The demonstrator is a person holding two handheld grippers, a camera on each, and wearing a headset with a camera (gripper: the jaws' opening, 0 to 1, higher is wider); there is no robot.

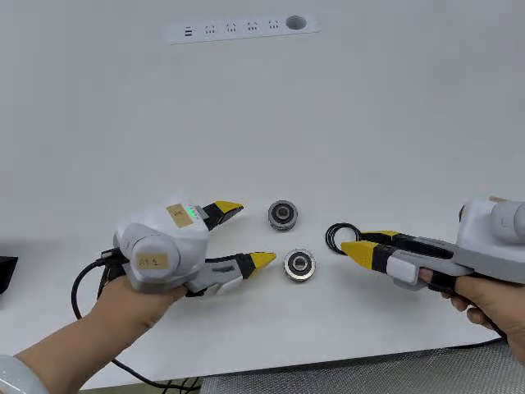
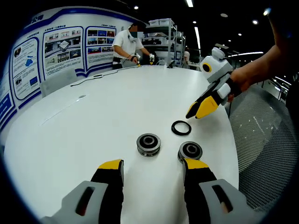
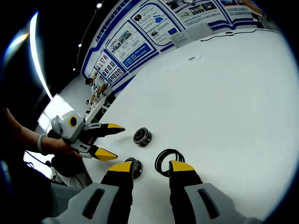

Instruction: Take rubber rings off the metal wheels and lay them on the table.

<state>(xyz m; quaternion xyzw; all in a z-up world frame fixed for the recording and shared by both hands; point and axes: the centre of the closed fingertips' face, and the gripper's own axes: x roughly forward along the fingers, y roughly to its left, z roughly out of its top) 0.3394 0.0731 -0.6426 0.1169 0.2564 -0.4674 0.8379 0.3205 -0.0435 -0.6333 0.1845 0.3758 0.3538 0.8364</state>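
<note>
Two metal wheels lie on the white table (image 1: pixel 369 131): a far one (image 1: pixel 283 215) with a dark rim and a near one (image 1: pixel 299 265) with a silver rim. Black rubber rings (image 1: pixel 340 238) lie overlapped on the table to the right of them. My left gripper (image 1: pixel 246 234) is open just left of the wheels, its jaws empty. My right gripper (image 1: pixel 369 244) is open, with its tips at the rings' right side and nothing held. The left gripper view has both wheels (image 2: pixel 148 143) (image 2: pixel 190 150) and the rings (image 2: pixel 181 127) ahead. The right gripper view has the rings (image 3: pixel 168 161) just beyond its jaws.
A white power strip (image 1: pixel 242 27) lies at the table's far side. A black cable (image 1: pixel 82 279) trails from the left gripper, and a dark object (image 1: pixel 5 272) sits at the left edge. The table's front edge (image 1: pixel 344 355) runs just below my hands. A person (image 2: pixel 128 44) stands far behind.
</note>
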